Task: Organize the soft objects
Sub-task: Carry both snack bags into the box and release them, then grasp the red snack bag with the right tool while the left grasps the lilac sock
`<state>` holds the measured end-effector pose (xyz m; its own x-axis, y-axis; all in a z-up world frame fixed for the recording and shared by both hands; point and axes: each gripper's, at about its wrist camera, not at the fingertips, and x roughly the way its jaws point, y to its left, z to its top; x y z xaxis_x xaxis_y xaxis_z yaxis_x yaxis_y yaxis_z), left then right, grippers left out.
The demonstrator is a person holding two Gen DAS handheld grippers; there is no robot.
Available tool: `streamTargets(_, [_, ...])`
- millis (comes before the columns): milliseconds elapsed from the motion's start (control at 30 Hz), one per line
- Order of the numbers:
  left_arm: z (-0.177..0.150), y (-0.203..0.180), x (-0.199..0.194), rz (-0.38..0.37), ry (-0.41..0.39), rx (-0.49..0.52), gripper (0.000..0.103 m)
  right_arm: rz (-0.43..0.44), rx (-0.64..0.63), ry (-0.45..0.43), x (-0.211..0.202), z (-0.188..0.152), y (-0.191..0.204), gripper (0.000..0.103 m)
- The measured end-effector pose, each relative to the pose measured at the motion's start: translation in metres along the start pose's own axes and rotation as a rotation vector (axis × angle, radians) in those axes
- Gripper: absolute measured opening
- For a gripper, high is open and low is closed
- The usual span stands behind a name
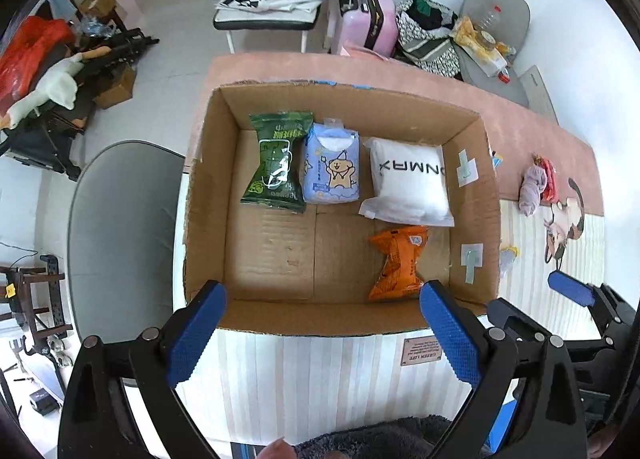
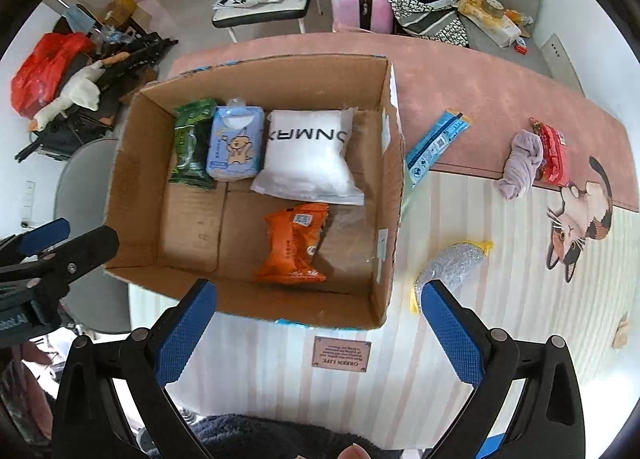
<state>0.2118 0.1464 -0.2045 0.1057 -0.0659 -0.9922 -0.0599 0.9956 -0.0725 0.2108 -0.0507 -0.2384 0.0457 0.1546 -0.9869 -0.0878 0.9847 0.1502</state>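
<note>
Both tools hang above the table, pointing straight down. The left gripper [image 1: 322, 323] has its blue pads spread wide with nothing between them; the right gripper [image 2: 318, 323] is just as wide and just as empty.

Below them sits the cardboard box [image 2: 384, 187], near the table's left end. Along its far wall lie a green pack [image 2: 191, 143], a blue tissue pack [image 2: 236, 143] touching it, and a white pillow pack [image 2: 308, 155]. An orange pack [image 2: 294, 245] lies by the near wall, right of the middle.

Still out on the table: a silver-and-yellow pouch [image 2: 452, 267] just beside the box's right wall, a blue sachet [image 2: 436, 143] leaning at that wall's far corner, and a lilac cloth [image 2: 520, 163] touching a red pack [image 2: 554, 155] near the right edge.

The main risk, as I judge it, lies at the box wall. Reaching for the pouch or sachet, a finger may catch the cardboard and shove the box. The sachet seems partly tucked behind the wall, though the lens distortion makes that uncertain. Grabbing the cloth could drag the red pack along.
</note>
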Motion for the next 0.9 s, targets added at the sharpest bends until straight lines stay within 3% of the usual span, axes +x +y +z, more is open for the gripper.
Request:
streamTargets(200, [0.006, -0.027, -0.015, 0.0, -0.044, 0.013, 0.103, 0.041, 0.017, -0.083, -0.029, -0.005, -0.019, 0.103])
streamTargets(300, [0.015, -0.063, -0.022, 0.029, -0.085, 0.069, 0.103, 0.039, 0.037, -0.136, -0.045, -0.006, -0.042, 0.103])
streamTargets(567, [0.048, -0.183, 0.001, 0.045, -0.083, 0.221, 0.103, -0.008, 0.216, -0.124, -0.058, 0.005, -0.18, 0.103])
streamTargets(733, [0.071, -0.268, 0.061, 0.043, 0.009, 0.307, 0.102, -0.047, 0.334, -0.074, -0.04, 0.024, -0.288, 0.103])
streamTargets(900, [0.089, -0.337, 0.145, -0.044, 0.192, 0.355, 0.099, 0.007, 0.414, -0.002, 0.001, 0.057, -0.381, 0.102])
